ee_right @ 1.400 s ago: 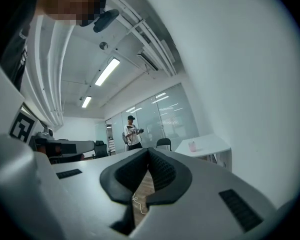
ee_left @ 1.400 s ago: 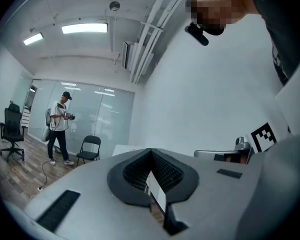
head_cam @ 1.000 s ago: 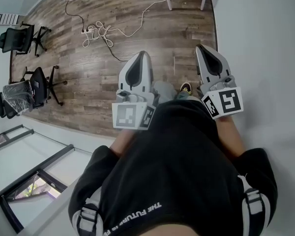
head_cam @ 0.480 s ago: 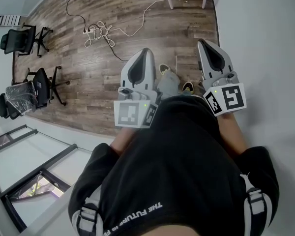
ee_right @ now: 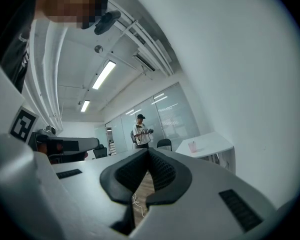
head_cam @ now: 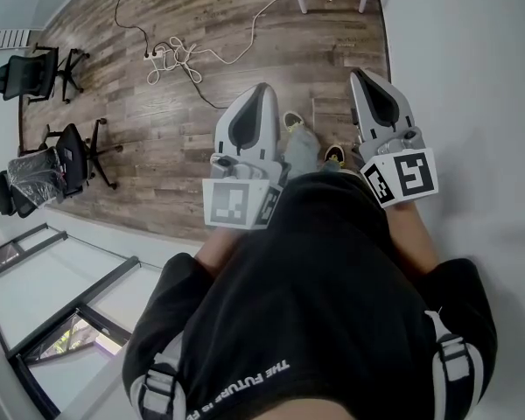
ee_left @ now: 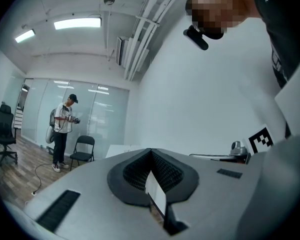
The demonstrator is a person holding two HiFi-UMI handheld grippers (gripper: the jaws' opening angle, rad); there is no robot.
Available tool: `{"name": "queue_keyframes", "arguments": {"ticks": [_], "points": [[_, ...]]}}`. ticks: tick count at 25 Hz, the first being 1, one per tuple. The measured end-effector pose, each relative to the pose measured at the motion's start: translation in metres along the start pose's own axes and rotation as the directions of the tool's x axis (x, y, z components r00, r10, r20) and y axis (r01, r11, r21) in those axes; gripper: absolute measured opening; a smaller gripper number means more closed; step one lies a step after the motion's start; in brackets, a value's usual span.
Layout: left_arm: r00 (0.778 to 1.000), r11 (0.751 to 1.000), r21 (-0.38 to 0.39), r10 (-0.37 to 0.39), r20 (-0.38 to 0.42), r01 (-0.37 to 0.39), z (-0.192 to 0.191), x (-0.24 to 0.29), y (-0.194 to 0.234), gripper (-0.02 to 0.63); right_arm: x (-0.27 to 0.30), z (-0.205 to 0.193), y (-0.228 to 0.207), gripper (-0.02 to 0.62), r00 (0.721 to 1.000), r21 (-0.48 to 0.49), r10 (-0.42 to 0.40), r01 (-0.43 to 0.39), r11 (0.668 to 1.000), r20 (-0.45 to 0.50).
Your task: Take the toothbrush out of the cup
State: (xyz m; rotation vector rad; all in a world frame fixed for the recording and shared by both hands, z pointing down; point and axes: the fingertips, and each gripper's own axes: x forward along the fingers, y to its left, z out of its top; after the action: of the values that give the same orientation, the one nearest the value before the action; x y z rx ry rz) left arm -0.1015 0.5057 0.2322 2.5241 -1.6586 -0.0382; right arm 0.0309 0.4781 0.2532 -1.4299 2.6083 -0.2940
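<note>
Wood floor (head_cam: 157, 147) lies under your left gripper (head_cam: 257, 90) and right gripper (head_cam: 361, 77), both closed and empty, while the only visible cup (ee_right: 192, 145) stands well ahead of the right one.

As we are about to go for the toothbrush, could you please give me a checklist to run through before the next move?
1. Left gripper empty: ok, jaws together on nothing.
2. Right gripper empty: ok, jaws together on nothing.
3. Jaws opened for a grasp: not ok, both shut.
4. Small pink cup located: ok, on the white table, far off in the right gripper view.
5. Toothbrush in that cup: cannot tell, too small.
6. Walking path: cannot tell; tangled white cables lie on the brown wooden floor.
</note>
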Motion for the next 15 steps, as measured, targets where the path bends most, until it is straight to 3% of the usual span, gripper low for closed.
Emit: {"name": "queue_keyframes", "arguments": {"ticks": [15], "points": [[0.999, 1.000, -0.012, -0.006, -0.039, 0.006, 0.013, 0.071, 0.058, 0.008, 0.077, -0.006, -0.015, 0.017, 0.999, -0.001, -0.022, 0.022, 1.000, -0.044]]}}
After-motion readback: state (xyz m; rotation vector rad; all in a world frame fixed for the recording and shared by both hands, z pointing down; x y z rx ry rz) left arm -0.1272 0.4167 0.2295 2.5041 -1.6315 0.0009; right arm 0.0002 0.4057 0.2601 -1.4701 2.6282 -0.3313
